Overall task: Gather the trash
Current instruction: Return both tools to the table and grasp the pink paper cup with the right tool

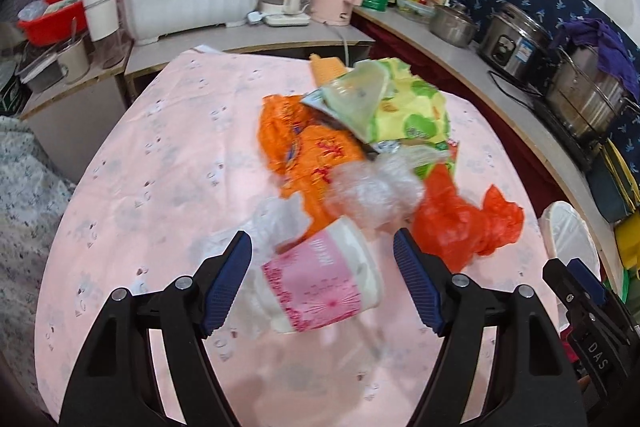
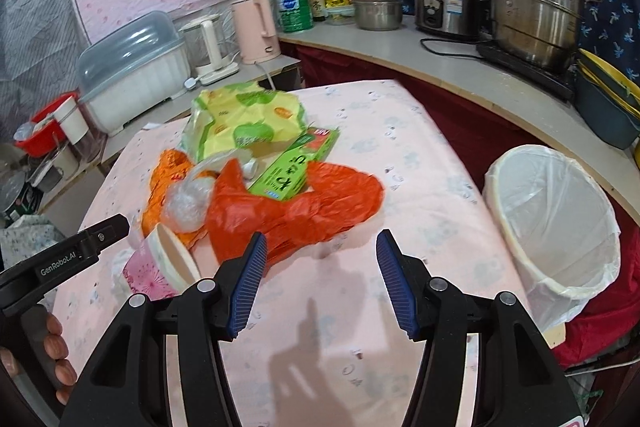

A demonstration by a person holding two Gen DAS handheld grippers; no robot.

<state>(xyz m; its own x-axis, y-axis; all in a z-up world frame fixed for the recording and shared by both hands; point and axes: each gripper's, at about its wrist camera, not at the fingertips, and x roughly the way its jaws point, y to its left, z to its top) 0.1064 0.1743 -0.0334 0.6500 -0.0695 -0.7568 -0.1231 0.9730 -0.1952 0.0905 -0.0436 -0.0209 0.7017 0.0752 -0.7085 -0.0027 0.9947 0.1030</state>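
The task appears to be at or near its start. All visible trash lies in one pile on the pink tablecloth (image 2: 400, 155), and the lined waste bin (image 2: 556, 215) at the table's right edge shows no trash in the part of its interior that is visible.

Pile contents:
- a pink-and-white paper cup (image 1: 320, 283), lying on its side at the near edge of the pile;
- a red plastic bag (image 2: 304, 203);
- an orange wrapper (image 1: 304, 147);
- a wad of clear plastic film (image 1: 372, 191);
- a yellow-green package (image 2: 244, 119);
- a green carton (image 2: 296, 167), resting partly on the red plastic bag.

The left gripper (image 1: 322, 279) is spread wide, with the paper cup lying between its fingers; neither pad appears to press on the cup. The right gripper (image 2: 320, 279) is also spread wide and holds nothing; it hovers above bare cloth, just short of the red plastic bag.

Remaining work, as judged here: every listed item is still to be gripped and moved to the waste bin. The paper cup is the likely first pick.
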